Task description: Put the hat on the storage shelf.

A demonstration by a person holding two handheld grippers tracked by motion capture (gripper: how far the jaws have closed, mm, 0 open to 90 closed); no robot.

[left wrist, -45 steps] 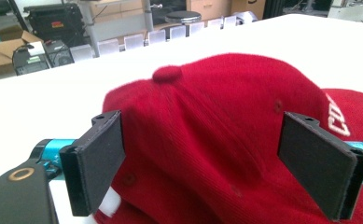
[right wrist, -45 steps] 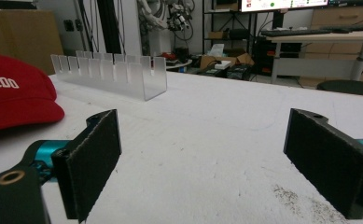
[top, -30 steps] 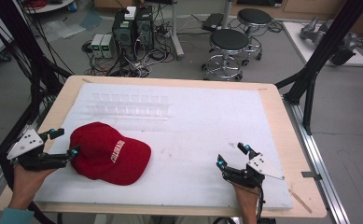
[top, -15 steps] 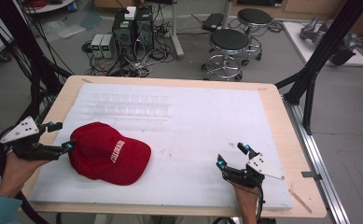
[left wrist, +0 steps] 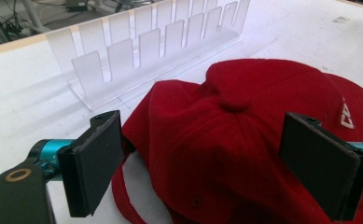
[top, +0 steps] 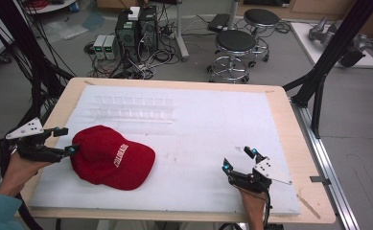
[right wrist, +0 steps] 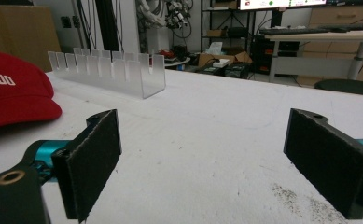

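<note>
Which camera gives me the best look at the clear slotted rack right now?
The right gripper view: the clear slotted rack stands side-on against a dark background, with its dividers and open end distinct. The left gripper view shows it close behind the red cap. From the high view it nearly vanishes against the white mat.

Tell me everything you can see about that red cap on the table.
The red cap is a soft, ribbed-looking fabric baseball cap with a button on top, small eyelets and white lettering across its front. It lies crown up on the white table cover, toward the person's left, its crown dented and creased. A clear slotted rack stands apart behind it. The left gripper sits at its rear edge, jaws open on either side of the crown, not squeezing it.
</note>
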